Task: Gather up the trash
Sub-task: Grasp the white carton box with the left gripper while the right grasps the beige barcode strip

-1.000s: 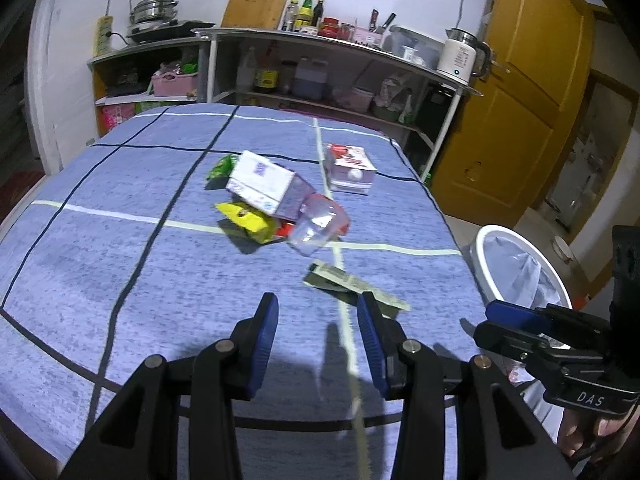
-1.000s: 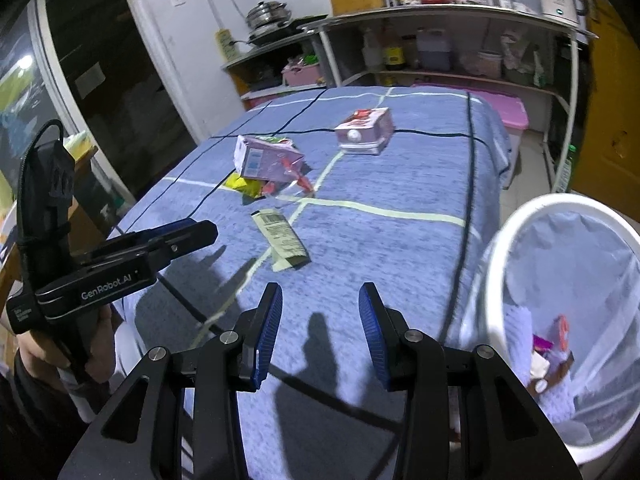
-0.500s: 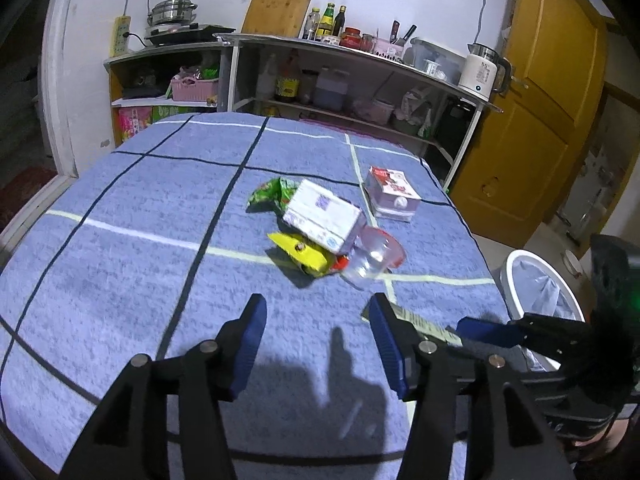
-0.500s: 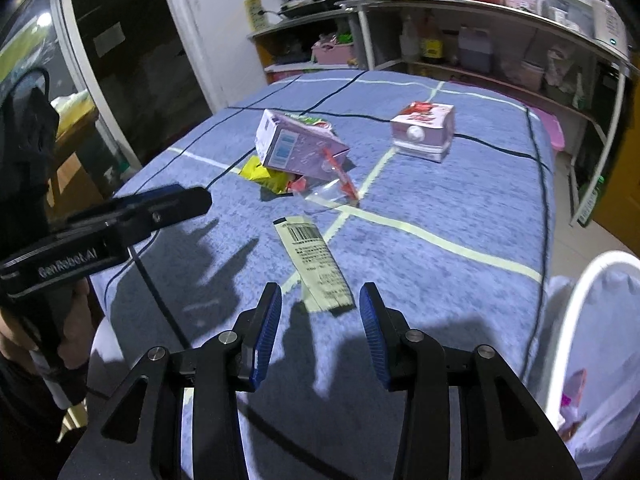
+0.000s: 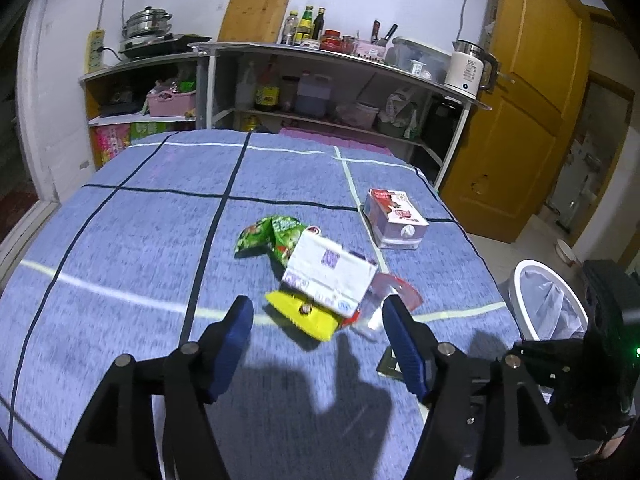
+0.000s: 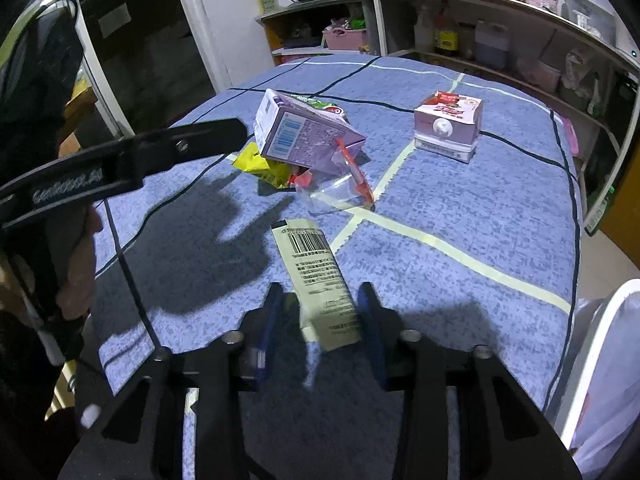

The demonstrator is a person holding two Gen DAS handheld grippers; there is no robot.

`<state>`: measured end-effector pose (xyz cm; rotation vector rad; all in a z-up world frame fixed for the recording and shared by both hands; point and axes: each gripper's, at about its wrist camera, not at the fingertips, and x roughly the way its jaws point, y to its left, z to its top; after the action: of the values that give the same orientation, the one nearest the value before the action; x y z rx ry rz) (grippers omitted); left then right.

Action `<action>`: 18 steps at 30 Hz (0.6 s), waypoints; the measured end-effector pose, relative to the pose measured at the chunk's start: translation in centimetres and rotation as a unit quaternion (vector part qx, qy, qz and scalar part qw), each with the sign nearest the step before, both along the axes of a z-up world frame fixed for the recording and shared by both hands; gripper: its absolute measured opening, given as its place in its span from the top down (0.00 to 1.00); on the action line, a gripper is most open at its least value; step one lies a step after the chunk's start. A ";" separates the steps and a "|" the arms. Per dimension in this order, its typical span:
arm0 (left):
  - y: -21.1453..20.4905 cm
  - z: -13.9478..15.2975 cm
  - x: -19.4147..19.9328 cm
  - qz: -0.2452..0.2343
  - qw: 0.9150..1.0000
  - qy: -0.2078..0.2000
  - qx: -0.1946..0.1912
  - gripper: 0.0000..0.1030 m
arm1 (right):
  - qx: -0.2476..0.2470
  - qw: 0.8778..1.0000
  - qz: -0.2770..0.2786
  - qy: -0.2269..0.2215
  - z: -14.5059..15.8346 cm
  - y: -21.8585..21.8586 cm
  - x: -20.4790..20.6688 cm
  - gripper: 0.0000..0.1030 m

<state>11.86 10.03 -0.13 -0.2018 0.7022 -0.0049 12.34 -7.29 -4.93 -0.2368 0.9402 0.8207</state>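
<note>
Blue grid-lined cloth covered the table point(image 5: 120, 240); cluttered metal shelves point(image 5: 340, 80) crossed the frame top; left gripper point(image 5: 316, 320), jaws just widened, stood empty before the heaped purple carton point(image 5: 328, 276); right gripper point(image 6: 318, 312), jaws just narrowing, flanked the flat barcode wrapper point(image 6: 320, 280), contact unclear.

We are in a home kitchen. Along the wall runs a metal shelf unit point(image 5: 344, 80) crowded with sauce bottles point(image 5: 308, 26), knives, jugs and a white electric kettle point(image 5: 466, 70), beside a steel pot on a stove point(image 5: 146, 30). A wooden cutting board point(image 5: 256, 10) leans there, near a yellow wooden door point(image 5: 520, 100).
</note>
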 end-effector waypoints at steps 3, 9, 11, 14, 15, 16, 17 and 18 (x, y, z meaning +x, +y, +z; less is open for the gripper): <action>0.2 -0.3 0.8 -0.009 1.000 0.001 0.002 0.30 | 0.007 1.000 -0.003 0.004 0.0 -0.3 0.1 0.73; 0.2 -0.7 2.2 -0.037 0.999 0.000 0.009 0.28 | 0.018 1.000 -0.014 0.013 0.1 -1.3 0.2 0.73; 0.2 -0.8 2.7 -0.043 0.999 0.002 0.011 0.28 | 0.022 0.999 -0.018 0.016 0.1 -1.6 0.5 0.73; 0.2 -1.1 3.2 -0.051 0.999 0.006 0.015 0.28 | 0.026 0.999 -0.024 0.020 0.3 -2.0 0.6 0.73; 0.2 -1.1 3.4 -0.053 0.998 0.006 0.015 0.28 | 0.026 0.999 -0.027 0.020 0.3 -2.2 0.6 0.73; 0.2 -1.2 3.5 -0.057 0.998 0.006 0.012 0.28 | 0.027 0.999 -0.029 0.020 0.3 -2.4 0.7 0.73; 0.2 -1.2 3.7 -0.059 0.998 0.006 0.008 0.28 | 0.027 0.999 -0.031 0.020 0.4 -2.5 0.7 0.73; 0.2 -1.3 3.8 -0.060 0.998 0.007 0.005 0.30 | 0.028 0.999 -0.034 0.021 0.4 -2.6 0.7 0.73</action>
<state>15.65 10.23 -1.39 -0.1497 0.7270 -0.1146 13.06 -9.94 -4.50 -0.1388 0.9581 0.7900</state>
